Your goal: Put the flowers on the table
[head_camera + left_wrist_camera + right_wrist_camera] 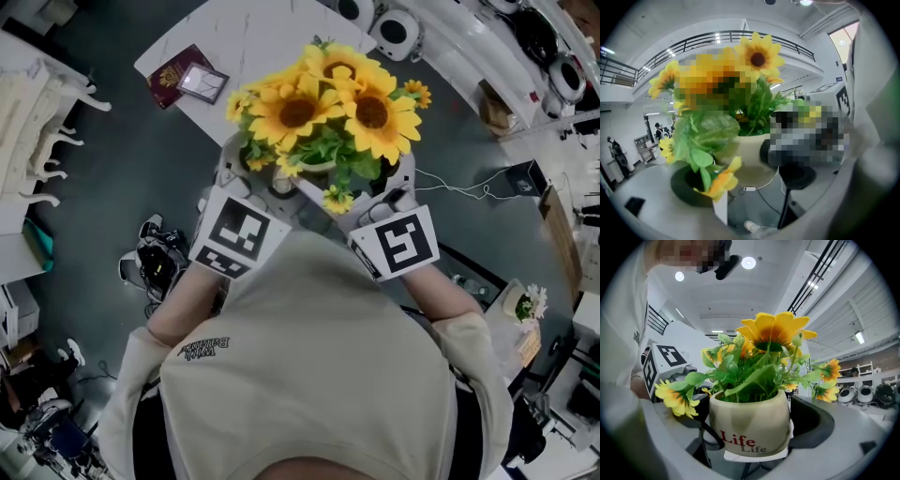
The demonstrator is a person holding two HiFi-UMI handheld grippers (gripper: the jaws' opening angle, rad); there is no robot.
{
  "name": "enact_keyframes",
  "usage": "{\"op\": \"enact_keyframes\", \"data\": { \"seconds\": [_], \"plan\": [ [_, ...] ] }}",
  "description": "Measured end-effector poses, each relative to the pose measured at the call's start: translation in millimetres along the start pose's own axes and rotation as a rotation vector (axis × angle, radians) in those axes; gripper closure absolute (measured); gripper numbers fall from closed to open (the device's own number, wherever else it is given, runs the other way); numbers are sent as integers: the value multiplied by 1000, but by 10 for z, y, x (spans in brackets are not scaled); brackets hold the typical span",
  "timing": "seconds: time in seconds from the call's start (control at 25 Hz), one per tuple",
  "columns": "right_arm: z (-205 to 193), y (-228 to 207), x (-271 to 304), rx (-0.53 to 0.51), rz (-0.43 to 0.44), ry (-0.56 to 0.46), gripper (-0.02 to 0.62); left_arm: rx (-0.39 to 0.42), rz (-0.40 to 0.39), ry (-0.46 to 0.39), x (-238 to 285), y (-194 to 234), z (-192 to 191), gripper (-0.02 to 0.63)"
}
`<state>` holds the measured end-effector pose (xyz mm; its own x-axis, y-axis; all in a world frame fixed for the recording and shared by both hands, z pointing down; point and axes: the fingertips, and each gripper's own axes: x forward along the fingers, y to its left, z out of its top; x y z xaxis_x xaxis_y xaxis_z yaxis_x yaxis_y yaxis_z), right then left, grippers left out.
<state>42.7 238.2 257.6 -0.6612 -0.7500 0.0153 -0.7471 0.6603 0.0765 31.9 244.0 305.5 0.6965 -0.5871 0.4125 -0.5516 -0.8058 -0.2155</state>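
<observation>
A bunch of artificial sunflowers (333, 108) stands in a cream pot (752, 425) printed "Life", resting on a white square saucer (757, 456). I hold the pot in the air in front of my chest, with floor below it. My left gripper (246, 178) and right gripper (394, 187) flank it, their tips hidden under the leaves. In the right gripper view the pot sits between that gripper's (754, 427) dark jaws. In the left gripper view the pot (750, 150) is wedged between that gripper's (745, 180) black pads. The white marble table (253, 42) lies ahead, beyond the flowers.
A red booklet (172, 77) and a small card case (203, 82) lie on the table's near left part. Shoes (153, 255) sit on the dark floor to the left. A white cable (455, 186) and a black box (518, 178) lie to the right. A shelf of round devices (398, 31) stands behind.
</observation>
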Motion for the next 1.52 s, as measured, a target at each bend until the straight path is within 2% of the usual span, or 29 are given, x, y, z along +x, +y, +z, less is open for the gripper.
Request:
{"op": "enact_keyframes", "data": {
  "seconds": [0.56, 1.04, 1.52],
  "plan": [
    [-83, -698, 742, 36, -39, 15, 60, -20, -58, 10, 638, 774, 43, 196],
    [-78, -1196, 1667, 53, -40, 33, 60, -33, -65, 21, 1051, 1729, 43, 196],
    [13, -1469, 2582, 38, -40, 30, 60, -36, -66, 4, 1243, 2667, 9, 196]
  ]
}}
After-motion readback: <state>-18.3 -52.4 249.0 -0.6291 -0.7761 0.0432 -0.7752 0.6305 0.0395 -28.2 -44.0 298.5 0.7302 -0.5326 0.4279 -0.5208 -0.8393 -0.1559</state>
